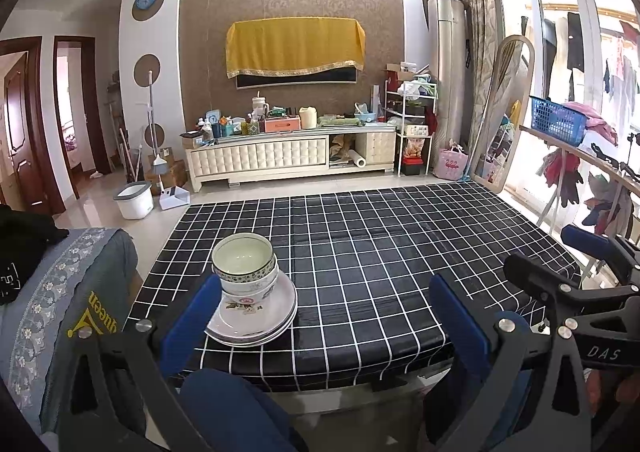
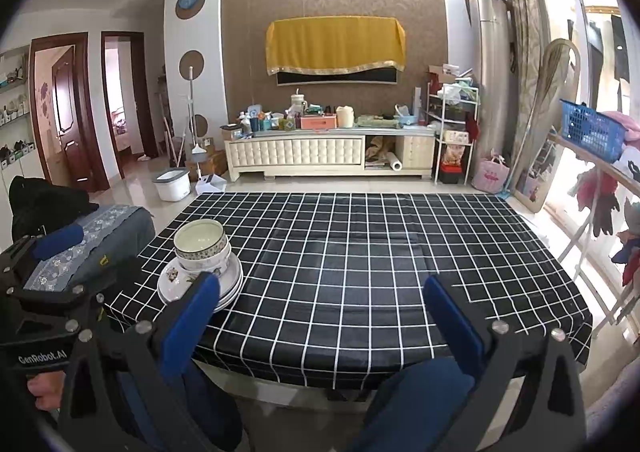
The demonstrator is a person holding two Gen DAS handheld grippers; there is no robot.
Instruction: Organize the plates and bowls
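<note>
A stack of white plates (image 1: 276,318) sits near the table's front left corner, with nested patterned bowls (image 1: 245,264) standing on top. The same plates (image 2: 232,284) and bowls (image 2: 202,242) show in the right wrist view. My left gripper (image 1: 324,300) is open and empty, held just short of the table's front edge, its left finger beside the stack. My right gripper (image 2: 320,304) is open and empty, to the right of the stack. The right gripper also shows at the right edge of the left wrist view (image 1: 576,264).
The table wears a black cloth with a white grid (image 1: 380,244). A grey chair with a floral cover (image 1: 60,292) stands left of the table. A drying rack with a blue basket (image 1: 556,119) stands to the right. A cluttered TV cabinet (image 1: 288,151) lines the far wall.
</note>
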